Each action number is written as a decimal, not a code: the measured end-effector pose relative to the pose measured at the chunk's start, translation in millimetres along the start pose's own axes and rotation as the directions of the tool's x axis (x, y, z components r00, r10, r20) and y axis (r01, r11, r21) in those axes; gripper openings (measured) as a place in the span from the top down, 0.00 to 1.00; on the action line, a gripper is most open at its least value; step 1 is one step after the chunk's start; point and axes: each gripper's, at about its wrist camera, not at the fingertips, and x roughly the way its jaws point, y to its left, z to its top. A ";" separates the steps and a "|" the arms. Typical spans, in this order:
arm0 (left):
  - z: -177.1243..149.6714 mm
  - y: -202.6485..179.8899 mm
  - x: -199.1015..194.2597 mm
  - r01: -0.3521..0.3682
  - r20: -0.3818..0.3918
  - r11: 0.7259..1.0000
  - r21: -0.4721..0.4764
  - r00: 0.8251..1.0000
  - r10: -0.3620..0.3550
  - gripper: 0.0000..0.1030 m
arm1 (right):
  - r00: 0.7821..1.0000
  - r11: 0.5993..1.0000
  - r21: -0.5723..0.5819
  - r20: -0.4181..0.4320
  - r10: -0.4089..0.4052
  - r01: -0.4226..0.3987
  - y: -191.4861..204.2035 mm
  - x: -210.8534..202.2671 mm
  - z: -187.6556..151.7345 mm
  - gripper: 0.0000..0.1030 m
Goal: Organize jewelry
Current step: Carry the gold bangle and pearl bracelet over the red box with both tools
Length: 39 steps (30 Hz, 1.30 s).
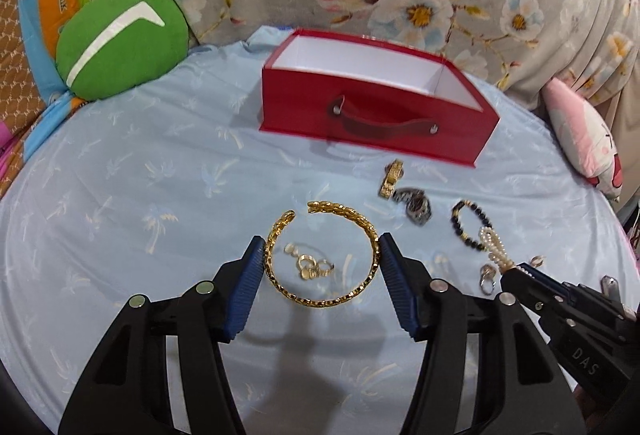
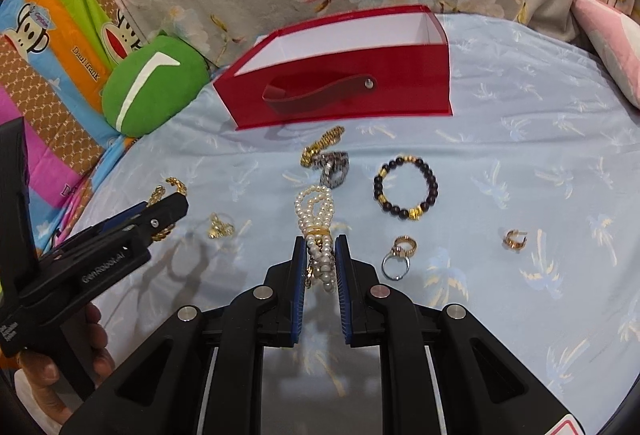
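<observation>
Left wrist view shows the left gripper (image 1: 322,255) with its jaws wide, both pads touching the outer sides of the gold bangle (image 1: 320,255) that lies flat on the blue sheet (image 1: 140,195). Small gold rings (image 1: 310,265) lie inside the bangle. The right gripper (image 2: 321,253) has its jaws narrow, closed on the pearl bracelet (image 2: 316,223). Behind stands the red box (image 2: 340,75), open at the top

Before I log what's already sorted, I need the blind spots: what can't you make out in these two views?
- Floor of the red box: hidden by its front wall in both views, so any contents are unknown.
- Gold bangle: mostly covered by the left gripper in the right wrist view.
- Small ring cluster: too small to count, left wrist view.
- Pearl bracelet: lower end hidden between the right gripper fingers.
</observation>
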 end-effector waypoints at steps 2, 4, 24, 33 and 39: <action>8.1 -0.9 -7.7 -0.002 0.023 1.000 0.006 1.000 0.002 0.46 | 1.000 1.000 -0.006 0.020 0.004 -0.004 2.3 -5.8 6.7 0.87; 18.9 -1.6 -14.1 -0.004 0.044 1.000 0.015 0.999 0.003 0.46 | 0.999 1.000 -0.012 0.042 0.013 -0.013 4.3 -12.5 15.7 0.87; 192.7 -14.5 48.8 -0.043 0.186 0.997 0.071 0.982 0.029 0.46 | 0.976 0.996 -0.079 0.217 -0.026 0.044 -5.1 30.9 198.2 0.87; 224.5 -28.0 136.0 -0.048 0.127 0.996 0.077 0.991 0.038 0.46 | 0.985 0.998 -0.031 0.165 -0.040 0.045 -28.8 103.0 234.8 0.87; 219.6 -33.0 180.3 -0.072 0.080 0.993 0.095 0.995 0.065 0.45 | 0.992 0.999 0.012 0.115 -0.042 0.041 -44.7 144.5 239.2 0.87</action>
